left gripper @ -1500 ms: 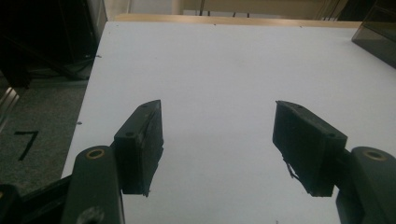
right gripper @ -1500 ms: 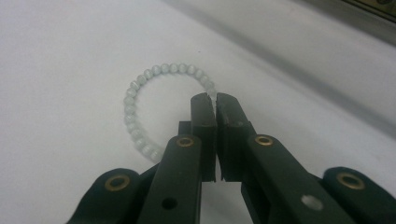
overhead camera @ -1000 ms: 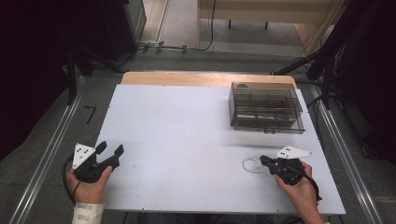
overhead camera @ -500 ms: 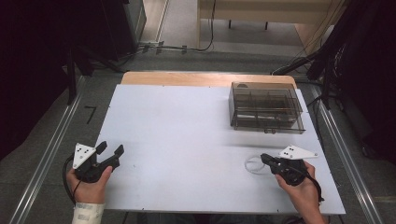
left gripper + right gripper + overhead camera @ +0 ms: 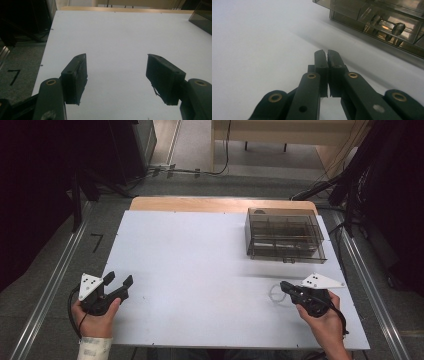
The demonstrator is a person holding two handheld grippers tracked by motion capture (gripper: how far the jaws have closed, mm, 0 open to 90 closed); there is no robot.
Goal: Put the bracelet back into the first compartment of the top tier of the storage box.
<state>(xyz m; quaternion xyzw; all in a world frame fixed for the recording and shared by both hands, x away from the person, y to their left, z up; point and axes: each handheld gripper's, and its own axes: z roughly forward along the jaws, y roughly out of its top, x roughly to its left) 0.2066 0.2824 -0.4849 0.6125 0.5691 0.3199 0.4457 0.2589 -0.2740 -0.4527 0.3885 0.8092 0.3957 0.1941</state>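
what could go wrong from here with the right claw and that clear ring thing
1. The right claw is shut at the clear ring, which looks thin and nearly invisible on the white table. Whether it is gripped cannot be told; it may slip out unnoticed.
2. The smoky plastic organizer box sits just beyond that claw, so a forward move might knock it.
3. The left claw is open and far across the table, too distant to steady anything.

light: dim room, bright white desk (image 5: 200, 255) | surround: near-black at left and right edges | shadows: soft, under box (image 5: 285, 237) at desk's far right corner | blur: right gripper view, near jaws and desk soft | glare: glints in box | high view: grainy
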